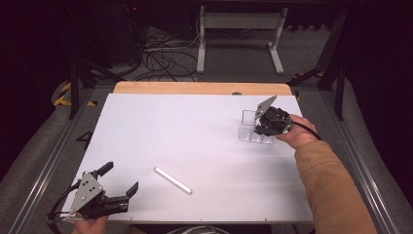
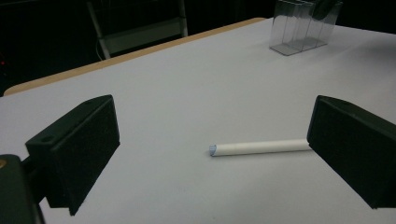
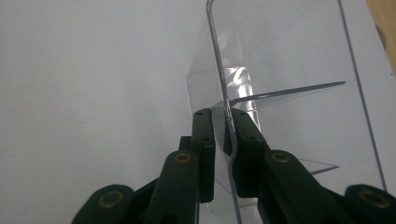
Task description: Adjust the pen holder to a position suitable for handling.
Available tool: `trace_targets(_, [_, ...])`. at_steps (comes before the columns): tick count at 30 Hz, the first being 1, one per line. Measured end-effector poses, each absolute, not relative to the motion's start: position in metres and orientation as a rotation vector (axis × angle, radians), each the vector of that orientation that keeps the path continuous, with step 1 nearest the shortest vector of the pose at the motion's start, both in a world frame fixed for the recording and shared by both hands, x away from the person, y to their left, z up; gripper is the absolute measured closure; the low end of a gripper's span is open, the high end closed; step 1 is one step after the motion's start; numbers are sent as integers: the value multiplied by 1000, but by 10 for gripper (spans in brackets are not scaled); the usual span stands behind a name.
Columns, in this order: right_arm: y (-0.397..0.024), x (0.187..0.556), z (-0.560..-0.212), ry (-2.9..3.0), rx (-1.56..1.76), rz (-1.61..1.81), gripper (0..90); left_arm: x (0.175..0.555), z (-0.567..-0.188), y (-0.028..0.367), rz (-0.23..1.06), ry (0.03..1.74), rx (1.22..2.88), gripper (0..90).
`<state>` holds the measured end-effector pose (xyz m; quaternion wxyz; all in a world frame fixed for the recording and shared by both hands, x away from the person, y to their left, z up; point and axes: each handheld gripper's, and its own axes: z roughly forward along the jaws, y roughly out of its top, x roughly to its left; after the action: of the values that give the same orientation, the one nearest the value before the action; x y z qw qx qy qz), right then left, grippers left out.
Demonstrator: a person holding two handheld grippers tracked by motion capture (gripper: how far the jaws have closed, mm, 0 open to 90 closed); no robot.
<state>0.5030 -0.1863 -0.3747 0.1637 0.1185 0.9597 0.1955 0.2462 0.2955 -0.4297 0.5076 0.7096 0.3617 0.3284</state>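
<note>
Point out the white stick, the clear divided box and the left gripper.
white stick (image 2: 259, 148), left gripper view, mid-shaft.
clear divided box (image 2: 301, 28), left gripper view, front wall.
left gripper (image 1: 120, 179), high view, between its fingertips.

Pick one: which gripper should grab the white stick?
Left. The left gripper is open, and its own view shows the white stick between its fingers. The right gripper is shut on the clear divided box across the table.
</note>
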Motion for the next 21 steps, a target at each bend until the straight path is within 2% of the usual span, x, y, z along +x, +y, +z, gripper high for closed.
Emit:
trace_targets(3, [-186,500,-374,2736,308,543,876,246,-430,295,792,872,1710,32])
trace_targets(10, [-187,496,-369,2746,309,573,868,246,-430,295,791,872,1712,32])
trace_targets(21, [-166,472,-349,2717,215,656,871,246,-430,295,793,872,1713,32])
